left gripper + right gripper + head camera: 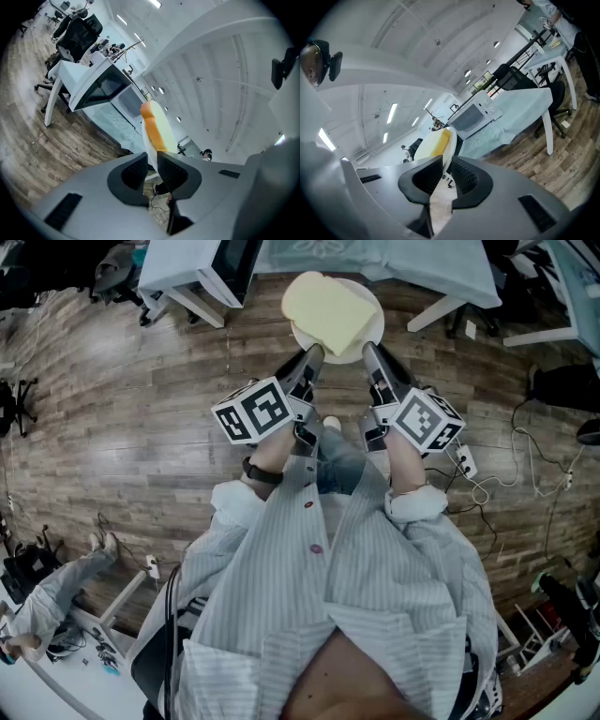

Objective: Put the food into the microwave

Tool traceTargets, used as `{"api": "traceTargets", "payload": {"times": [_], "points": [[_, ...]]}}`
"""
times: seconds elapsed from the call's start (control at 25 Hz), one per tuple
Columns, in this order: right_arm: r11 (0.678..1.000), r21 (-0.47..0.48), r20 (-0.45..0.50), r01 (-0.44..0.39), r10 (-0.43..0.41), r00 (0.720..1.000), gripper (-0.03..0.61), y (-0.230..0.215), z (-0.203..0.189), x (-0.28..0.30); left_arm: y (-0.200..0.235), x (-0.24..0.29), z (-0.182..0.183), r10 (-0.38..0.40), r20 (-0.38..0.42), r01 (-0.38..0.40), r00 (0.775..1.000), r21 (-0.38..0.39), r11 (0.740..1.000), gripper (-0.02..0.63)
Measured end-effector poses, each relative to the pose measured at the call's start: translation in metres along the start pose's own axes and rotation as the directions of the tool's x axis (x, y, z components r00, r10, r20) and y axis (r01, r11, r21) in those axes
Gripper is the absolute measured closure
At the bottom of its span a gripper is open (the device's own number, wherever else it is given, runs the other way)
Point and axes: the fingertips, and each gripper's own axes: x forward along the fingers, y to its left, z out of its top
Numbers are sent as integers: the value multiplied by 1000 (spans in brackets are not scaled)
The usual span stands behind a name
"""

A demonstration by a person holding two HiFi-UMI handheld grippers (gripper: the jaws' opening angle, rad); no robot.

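Observation:
A white plate carries a pale yellow slice of bread and hangs above the wooden floor in the head view. My left gripper is shut on its near left rim and my right gripper on its near right rim. In the left gripper view the plate stands edge-on between the left gripper's jaws, with the bread on it. The right gripper pinches the plate the same way. The microwave sits on a cloth-covered table ahead to the left, its dark door facing me.
The table has white slanted legs. Office chairs stand beyond it. Cables and a power strip lie on the floor at the right. Another person's legs show at the lower left.

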Motion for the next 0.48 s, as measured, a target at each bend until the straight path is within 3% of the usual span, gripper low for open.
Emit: {"api": "traceTargets", "payload": {"times": [0.48], "points": [[1000,-5,20,-16,16,1000,500,-22,22,3,-6,31,-3,0,8,0,1000,2,1000,548]]}}
